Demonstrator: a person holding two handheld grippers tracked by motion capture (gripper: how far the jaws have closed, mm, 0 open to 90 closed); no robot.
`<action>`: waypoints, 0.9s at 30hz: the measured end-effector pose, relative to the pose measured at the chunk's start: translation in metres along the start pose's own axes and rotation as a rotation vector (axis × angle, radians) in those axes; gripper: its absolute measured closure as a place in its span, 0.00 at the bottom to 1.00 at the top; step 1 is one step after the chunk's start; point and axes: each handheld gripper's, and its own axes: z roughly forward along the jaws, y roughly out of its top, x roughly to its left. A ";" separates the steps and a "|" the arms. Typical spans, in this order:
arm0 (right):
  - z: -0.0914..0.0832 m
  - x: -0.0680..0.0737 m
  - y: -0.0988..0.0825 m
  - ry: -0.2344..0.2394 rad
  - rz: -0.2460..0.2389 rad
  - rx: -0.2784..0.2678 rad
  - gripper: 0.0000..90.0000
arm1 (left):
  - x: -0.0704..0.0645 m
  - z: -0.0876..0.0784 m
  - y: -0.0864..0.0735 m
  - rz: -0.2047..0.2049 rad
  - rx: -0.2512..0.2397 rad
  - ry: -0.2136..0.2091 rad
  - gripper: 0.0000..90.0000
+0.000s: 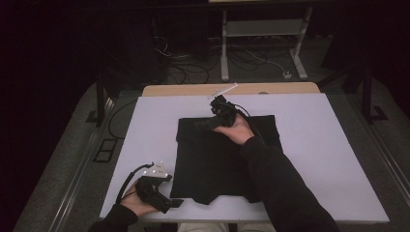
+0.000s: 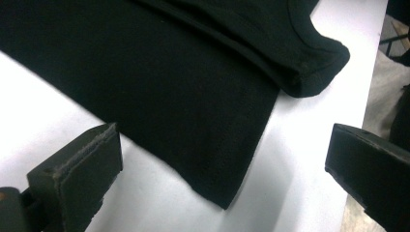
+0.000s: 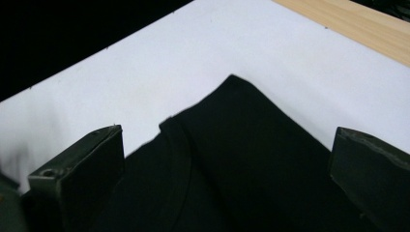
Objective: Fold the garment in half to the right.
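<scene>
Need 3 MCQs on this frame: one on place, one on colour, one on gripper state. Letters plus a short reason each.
1. Where is the right hand-held gripper?
A. Over the far edge of the garment
B. Off the table's right side
C. At the near left corner of the white board

2. What colour is the garment?
A. Red
B. Black
C. White

3. How do the left hand-held gripper's jaws stand?
A. Shut on the garment
B. Shut on nothing
C. Open

Key: 1 A, the high view shows it over the garment's far edge, toward its far left corner. 2 B, the cloth is black against the white board in all three views. 3 C, the left gripper view shows a wide gap between the jaws, with the garment's corner lying in front of them, ungripped.
</scene>
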 end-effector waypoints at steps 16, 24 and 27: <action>0.045 -0.007 0.022 -0.041 0.001 0.013 0.00 | -0.005 0.010 0.004 0.072 0.029 0.035 0.00; 0.064 -0.006 0.032 -0.052 -0.012 0.034 0.00 | -0.007 0.011 0.004 0.128 0.039 0.094 0.02; 0.072 -0.005 0.034 -0.048 -0.014 0.041 0.00 | -0.007 0.011 0.004 0.107 0.023 0.098 0.07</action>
